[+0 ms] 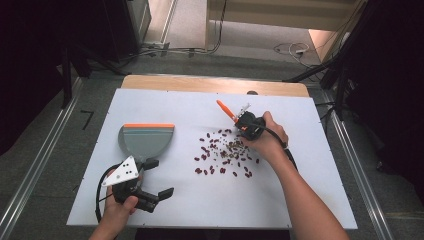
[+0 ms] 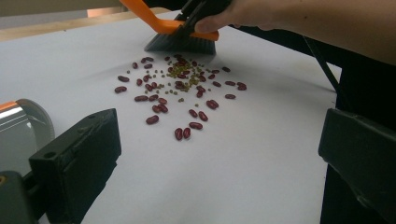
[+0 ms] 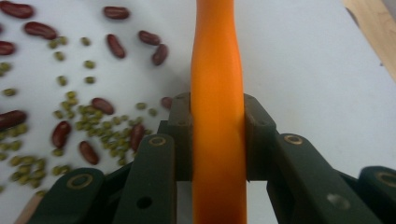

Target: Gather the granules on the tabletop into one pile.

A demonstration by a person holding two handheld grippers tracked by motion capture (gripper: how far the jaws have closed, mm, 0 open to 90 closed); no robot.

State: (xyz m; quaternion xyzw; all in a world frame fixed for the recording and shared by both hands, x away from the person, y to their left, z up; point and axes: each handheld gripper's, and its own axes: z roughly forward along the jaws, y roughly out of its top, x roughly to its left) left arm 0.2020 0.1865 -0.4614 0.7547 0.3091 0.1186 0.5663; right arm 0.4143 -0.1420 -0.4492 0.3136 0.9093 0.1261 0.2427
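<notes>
Brush (image 3: 218,93) clamped in right hand-held gripper (image 3: 218,140)

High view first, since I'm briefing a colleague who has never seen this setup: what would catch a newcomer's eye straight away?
Probably the scatter of red and green beans in the middle of the white table. Just behind them, the right hand-held gripper is shut on the orange handle of a small brush, whose bristles stand at the far edge of the beans. At the left lies a grey dustpan, with the left hand-held gripper open beside it.
</notes>
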